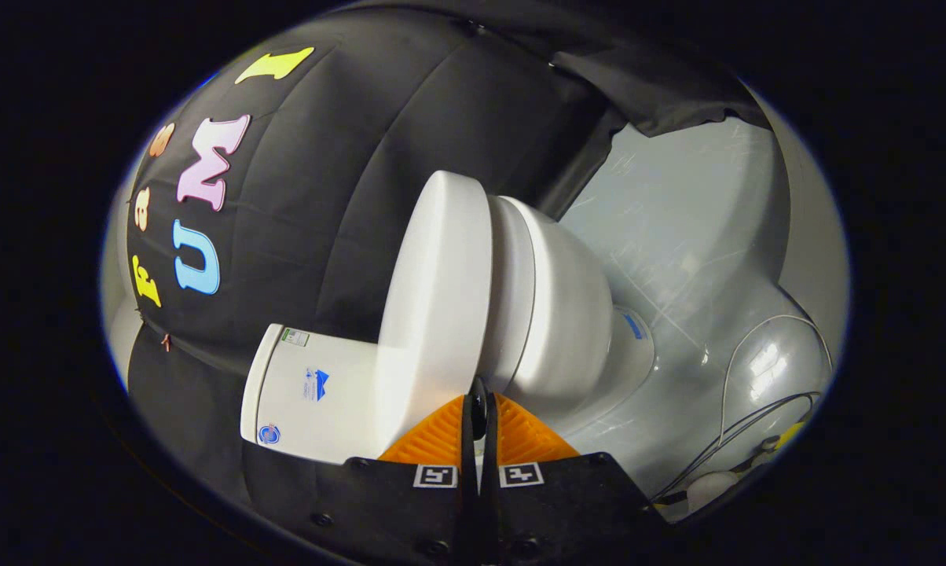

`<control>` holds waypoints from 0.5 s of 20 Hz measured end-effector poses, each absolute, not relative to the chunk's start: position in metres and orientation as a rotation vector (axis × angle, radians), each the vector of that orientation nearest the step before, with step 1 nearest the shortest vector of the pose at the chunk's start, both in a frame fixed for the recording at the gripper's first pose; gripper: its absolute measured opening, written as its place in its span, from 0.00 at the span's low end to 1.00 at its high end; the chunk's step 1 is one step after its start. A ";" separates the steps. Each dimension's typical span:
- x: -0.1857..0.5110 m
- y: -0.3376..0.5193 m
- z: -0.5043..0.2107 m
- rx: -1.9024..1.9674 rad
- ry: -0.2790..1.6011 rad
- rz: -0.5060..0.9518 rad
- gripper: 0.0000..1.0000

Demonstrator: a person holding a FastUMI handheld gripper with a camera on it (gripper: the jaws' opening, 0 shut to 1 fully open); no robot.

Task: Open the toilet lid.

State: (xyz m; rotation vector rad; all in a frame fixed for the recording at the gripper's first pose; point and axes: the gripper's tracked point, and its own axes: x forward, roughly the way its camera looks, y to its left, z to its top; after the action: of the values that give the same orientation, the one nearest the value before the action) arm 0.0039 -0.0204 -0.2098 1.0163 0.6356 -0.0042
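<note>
Toilet lid [434, 299] smooth, rounded, just ahead of closed gripper [478, 409].

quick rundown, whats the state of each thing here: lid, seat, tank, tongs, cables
toilet lid: raised a little off the seat, not fully open
toilet seat: down on the bowl
tank: closed, against the booth wall
tongs: fingers together at the lid's edge, tips right at the lid-seat gap
cables: loose on the floor

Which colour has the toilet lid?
Plain white, as the gripper view shows: the toilet lid lies just ahead of the closed gripper.
</note>
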 end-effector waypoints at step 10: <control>0.005 -0.018 -0.199 0.996 0.636 -0.045 0.05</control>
State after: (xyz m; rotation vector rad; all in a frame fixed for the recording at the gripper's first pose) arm 0.0054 -0.0184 -0.1989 0.9957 0.6357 -0.0449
